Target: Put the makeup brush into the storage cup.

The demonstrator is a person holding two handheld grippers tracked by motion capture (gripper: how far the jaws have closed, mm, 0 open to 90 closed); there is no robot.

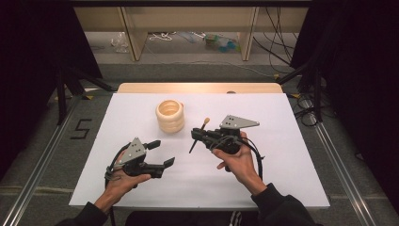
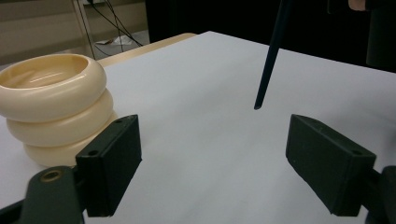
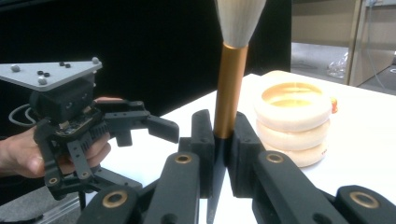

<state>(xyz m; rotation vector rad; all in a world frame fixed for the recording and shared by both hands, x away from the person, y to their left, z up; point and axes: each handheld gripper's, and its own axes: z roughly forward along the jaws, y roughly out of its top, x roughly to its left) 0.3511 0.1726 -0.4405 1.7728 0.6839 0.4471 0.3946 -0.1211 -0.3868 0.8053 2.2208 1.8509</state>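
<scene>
Upright gold-ferruled brush (image 3: pixel 231 88), bristles up

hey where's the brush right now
The brush is clamped in the right claw over the middle of the white table, bristles up. In the high view it sits just right of the cream ringed holder, not touching it.

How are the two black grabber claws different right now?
The left gripper has its jaws spread wide with nothing between them; the right gripper is shut on the brush. The left one sits low over the white table; the right one stands nearer the cream ring holder. Both are black, hand-held, with a grey plate on top.
</scene>
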